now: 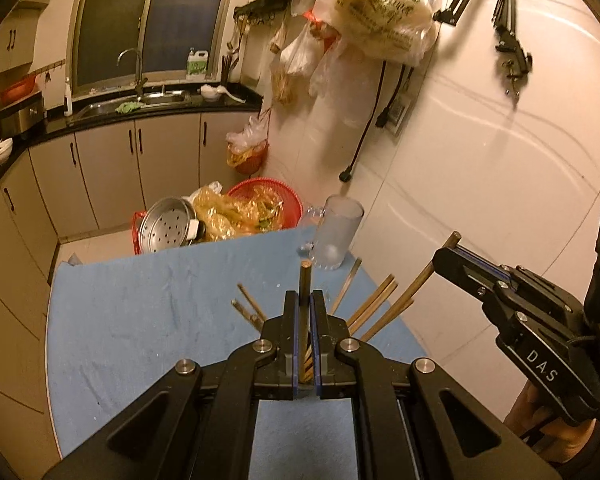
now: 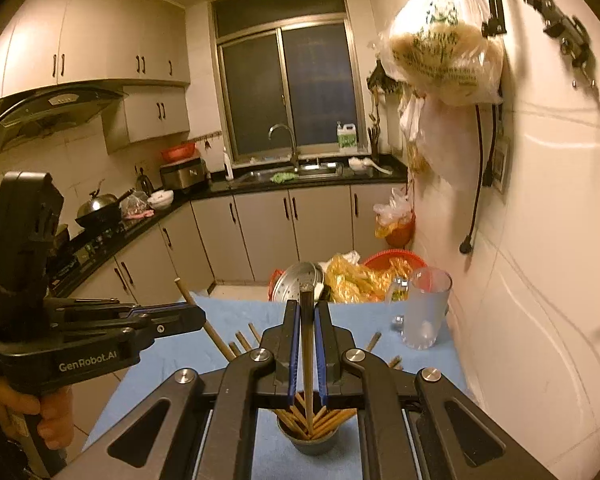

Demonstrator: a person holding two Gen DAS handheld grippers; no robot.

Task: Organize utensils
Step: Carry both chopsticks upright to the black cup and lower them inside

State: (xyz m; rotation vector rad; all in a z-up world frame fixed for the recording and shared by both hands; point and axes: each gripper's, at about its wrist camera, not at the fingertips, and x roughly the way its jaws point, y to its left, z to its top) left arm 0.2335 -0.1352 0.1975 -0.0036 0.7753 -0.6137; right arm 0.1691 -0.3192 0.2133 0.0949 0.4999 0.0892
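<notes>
Right wrist view: brown chopstick (image 2: 307,344) (upright) — clamped by right gripper (image 2: 307,308).

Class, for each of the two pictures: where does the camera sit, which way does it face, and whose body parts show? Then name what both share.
Left wrist: on the left gripper, facing down over the blue table toward the sink; right gripper and a hand show at right.
Right wrist: on the right gripper, facing the window; left gripper and a hand at left.
Shared: each clamps a chopstick; clear mug, chopstick cup.
</notes>
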